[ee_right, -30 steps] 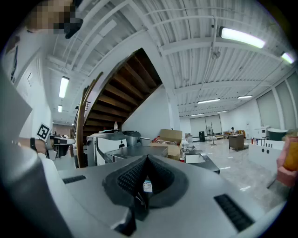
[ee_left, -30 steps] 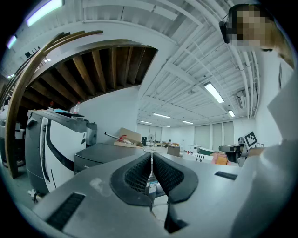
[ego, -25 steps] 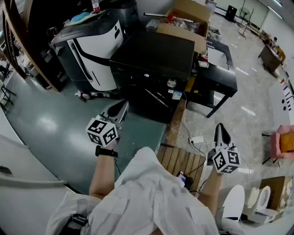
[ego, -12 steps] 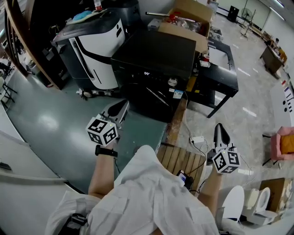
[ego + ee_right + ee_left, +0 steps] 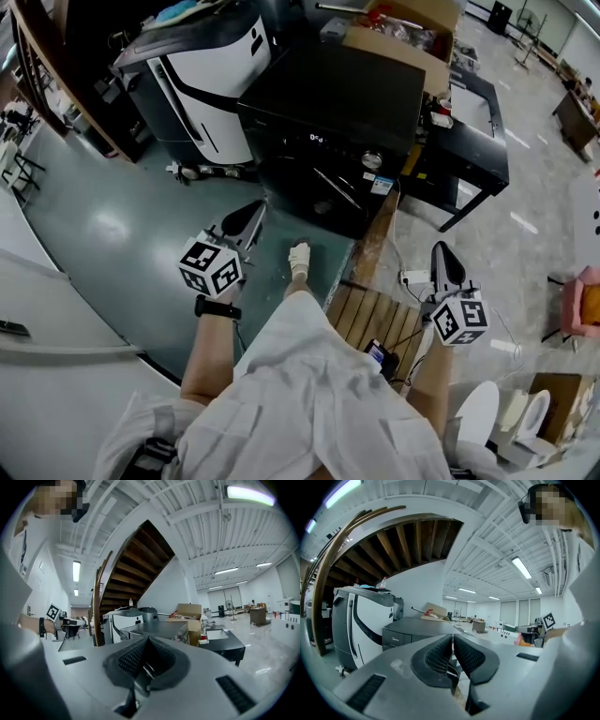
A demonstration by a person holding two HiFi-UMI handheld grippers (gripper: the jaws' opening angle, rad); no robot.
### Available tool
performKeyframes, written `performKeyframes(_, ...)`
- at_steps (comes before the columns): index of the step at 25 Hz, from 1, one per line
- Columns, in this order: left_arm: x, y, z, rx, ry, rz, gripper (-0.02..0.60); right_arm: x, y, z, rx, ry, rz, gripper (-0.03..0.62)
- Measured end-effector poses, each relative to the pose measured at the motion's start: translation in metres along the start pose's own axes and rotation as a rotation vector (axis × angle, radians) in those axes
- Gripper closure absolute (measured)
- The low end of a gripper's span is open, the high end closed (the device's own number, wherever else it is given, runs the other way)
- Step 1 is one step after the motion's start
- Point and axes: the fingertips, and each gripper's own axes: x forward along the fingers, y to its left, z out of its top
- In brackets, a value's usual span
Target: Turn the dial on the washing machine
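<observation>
Dial (image 5: 372, 160) sits on the front of the black washing machine (image 5: 328, 94), well ahead, with a cardboard box (image 5: 405, 42) behind it and a socked foot (image 5: 299, 259) on the floor before it. Left gripper (image 5: 249, 214) and right gripper (image 5: 444, 253) hang low, pointing forward – both pressed together, empty.

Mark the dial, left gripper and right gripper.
dial (image 5: 372, 160), head view, its round face.
left gripper (image 5: 255, 207), head view, between its fingertips.
right gripper (image 5: 441, 250), head view, between its fingertips.
</observation>
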Motion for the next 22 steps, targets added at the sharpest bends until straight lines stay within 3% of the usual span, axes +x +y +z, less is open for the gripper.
performKeyframes(8, 0.059, 0.045, -0.026, -0.067, 0.033, -0.011, 0.565, 0.105, 0.01, -0.017, -0.037, 0.094, 0.1, 0.533)
performKeyframes(22, 0.161, 0.107, -0.056, -0.138, 0.067, -0.048, 0.565, 0.26, 0.003, -0.052, -0.108, 0.22, 0.155, 0.448)
